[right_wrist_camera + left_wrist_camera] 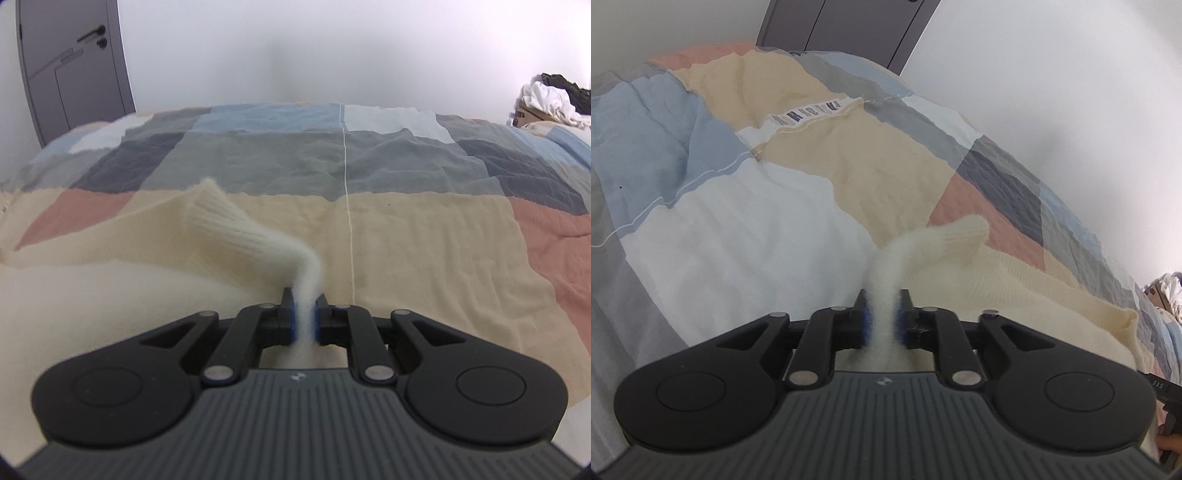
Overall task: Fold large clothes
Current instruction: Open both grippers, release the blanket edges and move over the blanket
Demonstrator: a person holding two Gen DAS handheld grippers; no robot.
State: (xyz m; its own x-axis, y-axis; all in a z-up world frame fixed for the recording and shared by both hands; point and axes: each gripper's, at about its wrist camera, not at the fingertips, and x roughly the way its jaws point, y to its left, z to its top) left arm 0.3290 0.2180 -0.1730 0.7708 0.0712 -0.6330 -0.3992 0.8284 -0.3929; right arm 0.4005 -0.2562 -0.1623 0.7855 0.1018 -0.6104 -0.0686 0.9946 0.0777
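A white-walled room holds a bed covered by a patchwork quilt (406,236) in blue, grey, beige and pink; its far edge meets the wall, and broad bare quilt stretches ahead of both tools. A grey door (70,70) stands at the far left corner. A cream knitted sweater (1015,288) lies on the quilt's near side. The left gripper (884,317) is closed on a pinch of its fuzzy knit, a ribbed cuff (964,232) rising beyond. The right gripper (304,319) likewise clamps knit near a ribbed cuff (218,214).
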